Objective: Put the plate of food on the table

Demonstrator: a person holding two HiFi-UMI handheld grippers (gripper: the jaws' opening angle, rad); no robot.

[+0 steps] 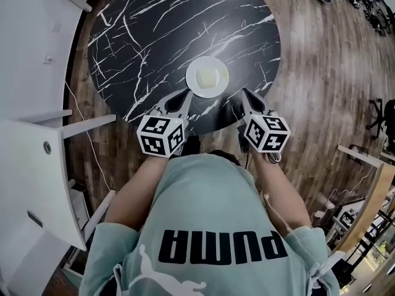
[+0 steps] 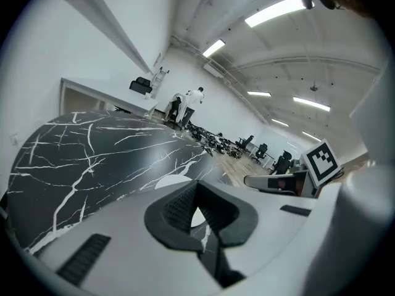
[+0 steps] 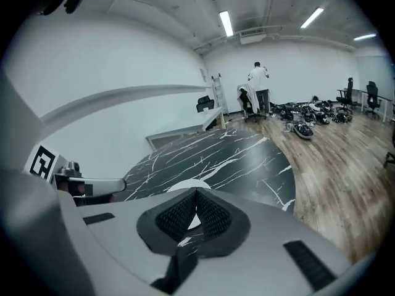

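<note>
Noting plate [image 1: 194, 79] with food [image 1: 208, 76] flat on worktop [image 1: 142, 36]. Finding left hand-held gripper [image 1: 184, 96] and right hand-held gripper [image 1: 246, 94] closed, empty (just beside rim). Judging placement finished; next, backing off without nudging.

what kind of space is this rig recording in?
Probably an open-plan office or lab, not a home: office chairs, long ceiling strip lights, and gear heaped on the wood floor.
</note>
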